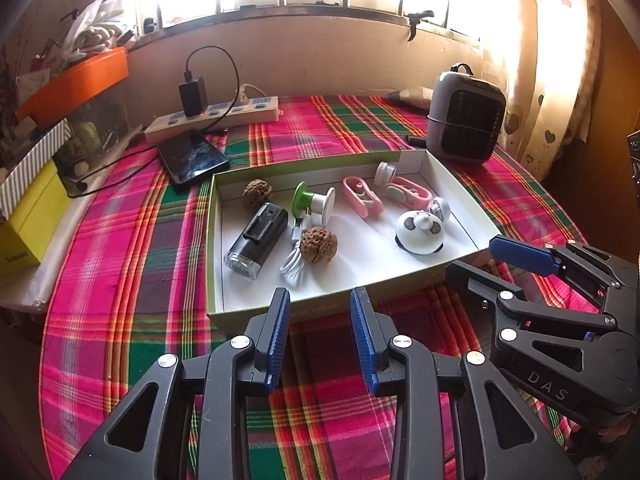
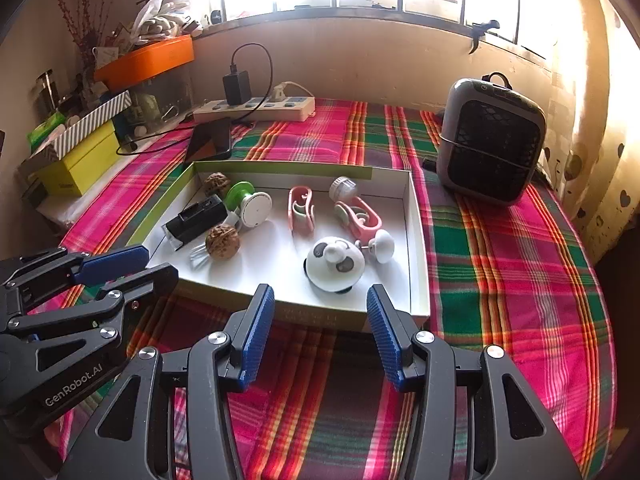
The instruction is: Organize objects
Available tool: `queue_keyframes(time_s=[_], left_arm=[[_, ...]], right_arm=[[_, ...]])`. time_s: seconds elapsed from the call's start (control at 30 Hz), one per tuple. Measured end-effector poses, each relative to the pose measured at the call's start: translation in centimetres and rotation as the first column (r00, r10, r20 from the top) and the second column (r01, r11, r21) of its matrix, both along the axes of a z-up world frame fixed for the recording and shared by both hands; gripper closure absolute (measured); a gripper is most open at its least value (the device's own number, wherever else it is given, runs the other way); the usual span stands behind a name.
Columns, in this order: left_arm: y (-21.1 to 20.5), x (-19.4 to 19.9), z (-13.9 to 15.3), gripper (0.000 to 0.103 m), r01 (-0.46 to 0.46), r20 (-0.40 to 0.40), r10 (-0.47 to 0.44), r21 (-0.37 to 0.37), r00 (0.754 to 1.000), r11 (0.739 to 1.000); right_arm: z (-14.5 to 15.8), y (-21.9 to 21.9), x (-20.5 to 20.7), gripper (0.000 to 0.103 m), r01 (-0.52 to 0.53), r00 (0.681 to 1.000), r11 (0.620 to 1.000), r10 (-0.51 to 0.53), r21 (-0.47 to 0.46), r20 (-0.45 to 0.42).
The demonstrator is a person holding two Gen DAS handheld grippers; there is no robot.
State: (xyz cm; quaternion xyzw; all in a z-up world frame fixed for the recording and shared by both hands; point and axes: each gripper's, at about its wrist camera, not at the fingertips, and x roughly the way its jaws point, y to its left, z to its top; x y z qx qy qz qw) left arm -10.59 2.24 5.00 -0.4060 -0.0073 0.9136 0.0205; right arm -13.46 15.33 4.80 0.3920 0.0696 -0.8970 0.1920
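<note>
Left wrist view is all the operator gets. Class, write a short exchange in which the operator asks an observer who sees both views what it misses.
Operator: Is the right gripper holding anything?
Observer: No. The right gripper is open, with only the plaid cloth showing between its pads.
Operator: Any marking on the side of the left gripper?
Observer: Yes. The left gripper has GenRobot.AI printed on its body.

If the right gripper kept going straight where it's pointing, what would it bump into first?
Probably the near wall of the box, just ahead of the open right gripper. If it cleared that edge, the panda toy comes next. Depth is hard to judge here.
</note>
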Motion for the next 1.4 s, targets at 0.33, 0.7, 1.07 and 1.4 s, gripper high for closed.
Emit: queue_keyframes(time_s=[0.33, 0.7, 1.07, 1.4], left_arm=[[0.1, 3.0, -2.1, 0.074, -0.039, 0.048, 0.038, 0.014, 0.998, 0.999], [0.7, 4.6, -4.1, 0.074, -0.066, 0.078, 0.066, 0.000, 0.995, 0.998], [1.1, 5.3, -4.4, 0.072, -0.100, 0.036, 0.101, -0.029, 0.994, 0.995], [1.2, 5.2, -4.3, 0.071, -0.099, 0.036, 0.100, -0.030, 0.994, 0.995]], right_arm=[[-1.9, 0.7, 2.8, 0.053, 0.015, 0.999, 1.000, -0.016, 0.004, 0.044], [-3.6, 1.4, 4.3, 0.053, 0.036, 0.996, 0.999, -0.038, 0.017, 0.075], [-3.8, 1.4, 4.8, 0.050, 0.060, 0.996, 0.997, -0.063, 0.044, 0.062], [-3.8, 1.6, 4.7, 0.043, 0.082, 0.994, 0.995, -0.086, 0.051, 0.065]])
